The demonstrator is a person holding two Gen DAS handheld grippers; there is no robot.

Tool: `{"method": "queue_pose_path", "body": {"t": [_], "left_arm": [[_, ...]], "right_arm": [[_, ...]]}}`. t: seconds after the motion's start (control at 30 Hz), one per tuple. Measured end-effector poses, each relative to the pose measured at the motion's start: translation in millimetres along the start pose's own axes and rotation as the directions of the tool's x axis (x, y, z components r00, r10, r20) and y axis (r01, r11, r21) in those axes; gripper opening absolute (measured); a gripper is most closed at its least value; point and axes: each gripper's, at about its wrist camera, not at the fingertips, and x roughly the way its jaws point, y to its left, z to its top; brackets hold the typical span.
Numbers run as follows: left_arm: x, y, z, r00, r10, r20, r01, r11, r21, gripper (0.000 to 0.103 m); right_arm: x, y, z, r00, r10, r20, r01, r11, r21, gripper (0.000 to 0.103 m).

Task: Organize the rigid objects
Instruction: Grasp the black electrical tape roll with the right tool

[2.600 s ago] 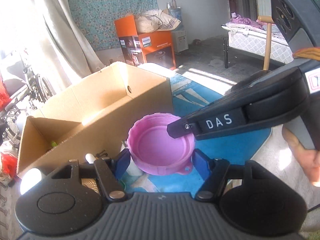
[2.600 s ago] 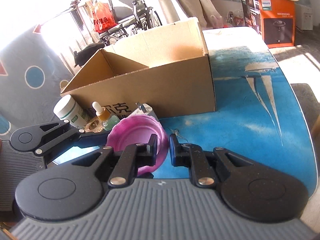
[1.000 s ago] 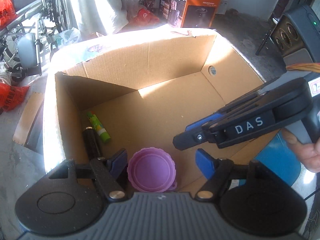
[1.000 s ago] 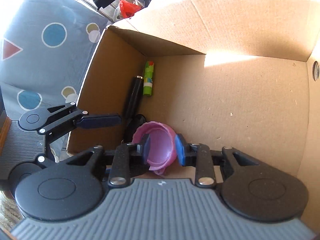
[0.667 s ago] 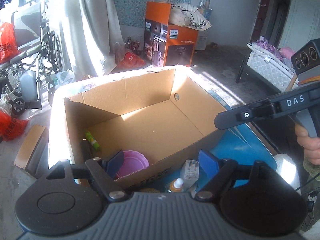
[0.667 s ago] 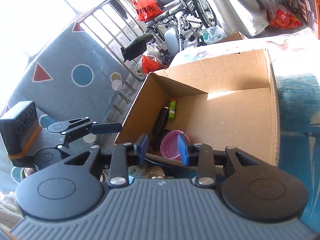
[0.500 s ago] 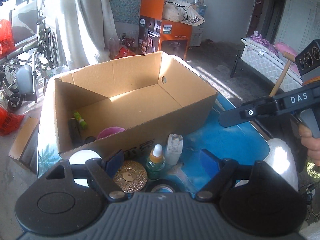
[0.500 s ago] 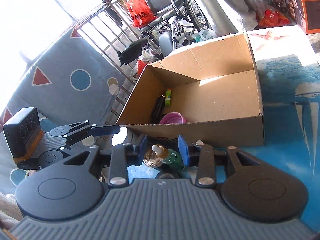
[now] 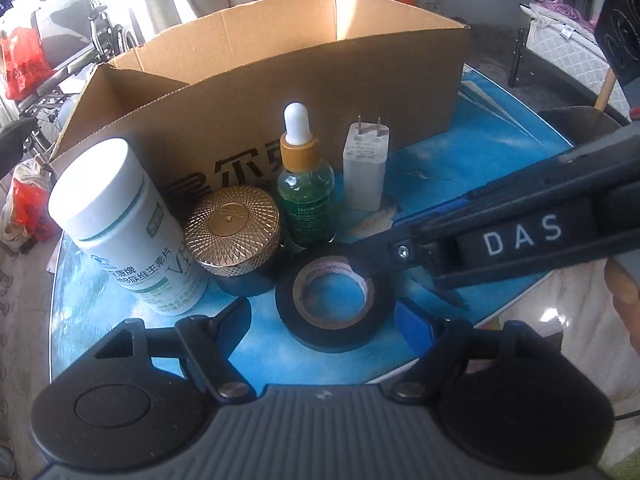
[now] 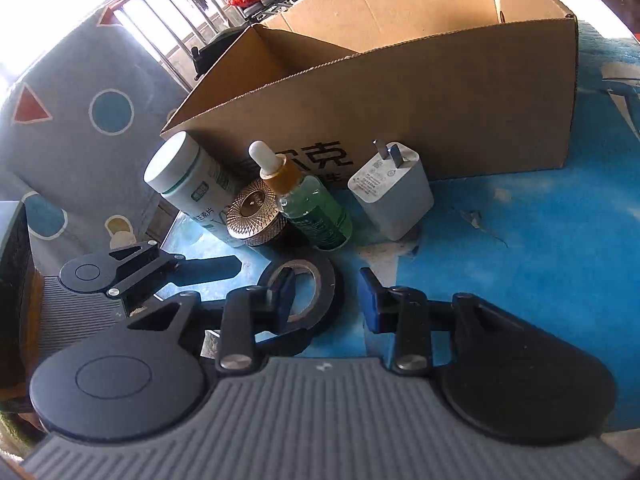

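Note:
A black tape roll lies flat on the blue table, in front of a cardboard box. My left gripper is open, its fingers on either side of the roll. My right gripper is open; its left finger reaches into the roll's hole and its right finger is outside the rim. In the left wrist view the right gripper comes in from the right, over the roll's far edge. Behind the roll stand a white pill bottle, a gold-lidded jar, a green dropper bottle and a white charger plug.
The same row shows in the right wrist view: pill bottle, jar, dropper bottle, charger, box. The table's front edge is close on the right. A wheelchair and red bags are beyond the table on the left.
The pink lid was let go inside the box. Both grippers drew back out of the box and came down low to the tape roll in front of it.

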Motion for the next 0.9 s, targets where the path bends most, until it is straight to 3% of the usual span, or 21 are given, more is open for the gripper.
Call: {"method": "queue_pose_path", "body": {"t": [0.07,0.2,0.4,0.7,0.9], "left_arm": [[4,0,0,1.0,-0.006,-0.006,0.006,1.0,-0.004,0.072],[4,-7,-2,1.0,-0.015,0.01,0.015,1.0,0.0,0.067],[4,-19,-1,0.999,-0.032,0.017,0.031,0.999,0.02,0.067],[15,-50,11,0.998,-0.061,0.019,0.059,0.994,0.093,0.067],[19,-54,18,0.999,-0.039,0.016,0.037,0.994,0.105,0.069]], "right_arm": [[14,4,2,1.0,0.0,-0.025,0.0,1.0,-0.011,0.034],[27,6,3,0.999,-0.014,-0.042,0.013,0.999,-0.041,0.029],[22,1,2,0.999,-0.034,-0.034,0.032,0.999,-0.042,0.02],[2,-21,-9,0.998,-0.065,-0.003,0.065,0.998,0.001,0.02],[0,-29,-14,0.999,-0.049,0.017,0.049,0.999,0.012,0.02]]}}
